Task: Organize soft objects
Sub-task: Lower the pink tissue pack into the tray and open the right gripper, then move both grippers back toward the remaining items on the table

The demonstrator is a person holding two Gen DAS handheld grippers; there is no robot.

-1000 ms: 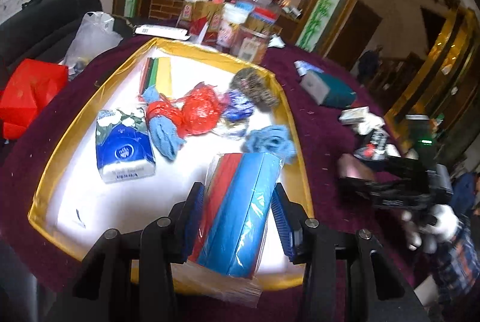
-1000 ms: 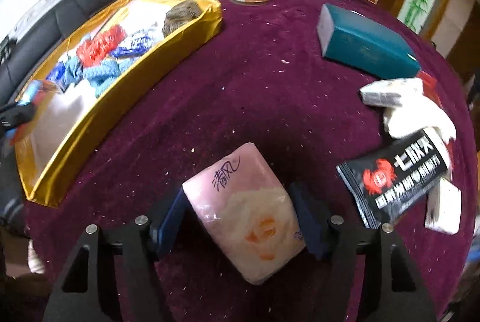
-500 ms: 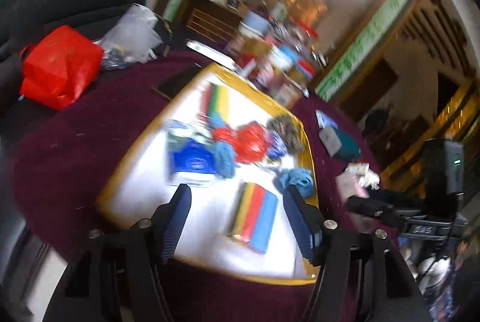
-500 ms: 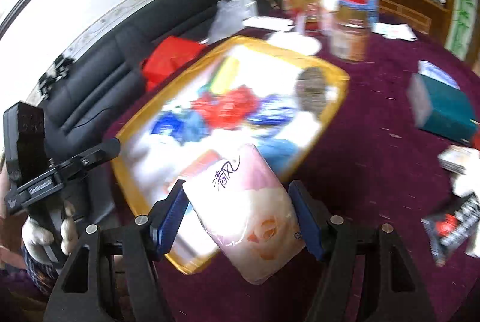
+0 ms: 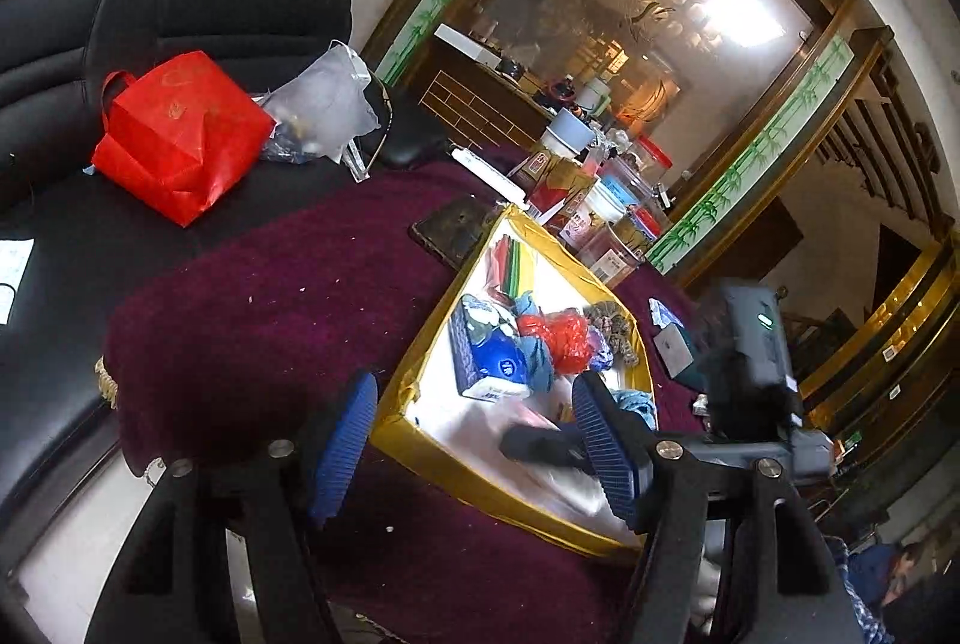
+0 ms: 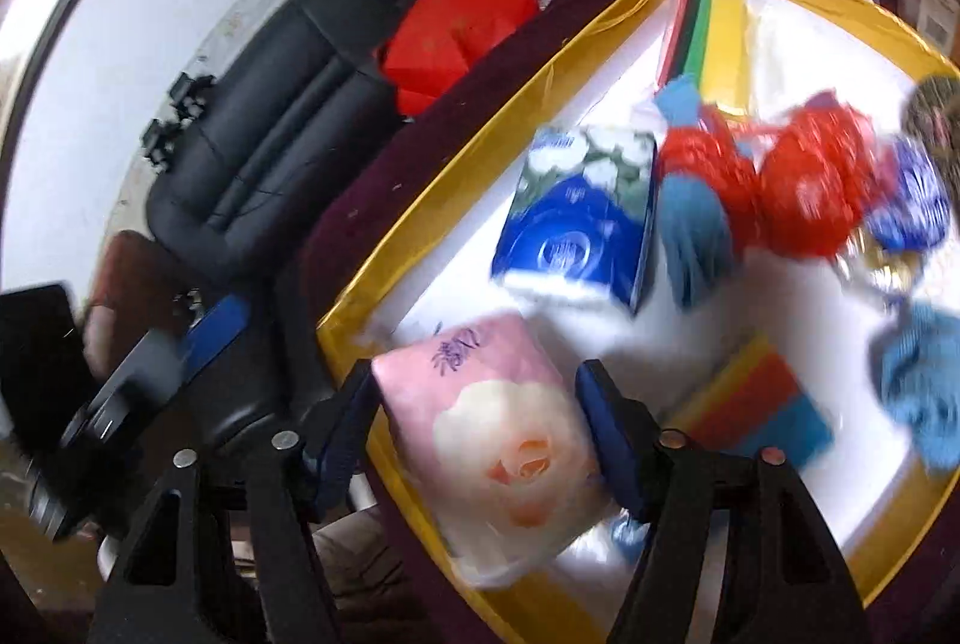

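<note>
Pink tissue pack (image 6: 498, 440), gripped by the right claw (image 6: 474, 434), hangs over the gold tray's (image 6: 456, 176) near corner, unplaced; most soft items lie inside. Left claw (image 5: 474, 446) gapes empty.

A table draped in a dark purple cloth (image 5: 252, 320) carries the things. On it lies a gold-rimmed tray (image 5: 420, 350) with a white floor, a dark flat phone (image 5: 453, 230) just beside the tray's far corner, and a cluster of jars and boxes (image 5: 594, 200) beyond the far rim. A teal box (image 5: 675, 353) lies on the cloth past the tray's right side.
</note>
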